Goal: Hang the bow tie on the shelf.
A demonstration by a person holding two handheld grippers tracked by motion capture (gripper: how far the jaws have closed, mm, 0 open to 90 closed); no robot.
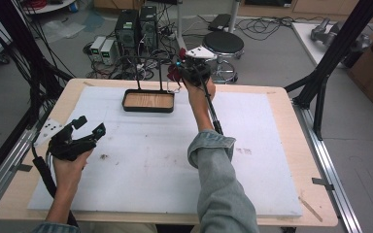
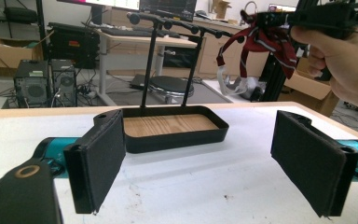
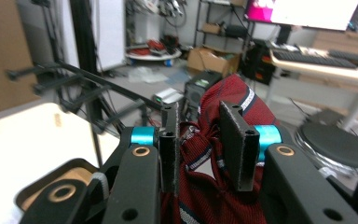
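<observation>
Right claw (image 3: 200, 149): clamped on dark red striped cloth (image 3: 223, 121), raised beside black rack (image 1: 148, 80) near desk (image 1: 281, 194) far edge | Left claw (image 2: 205, 163): jaws spread wide, empty, near desk's left edge

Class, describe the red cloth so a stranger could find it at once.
Start at the black stand with a wooden tray at the table's far edge. Beside its rail, the right gripper clamps the cloth: dark red with pale stripes, the only fabric there.

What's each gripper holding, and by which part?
Right gripper pinches the bunched red striped cloth near its top. Left gripper is open, holding nothing.
</observation>
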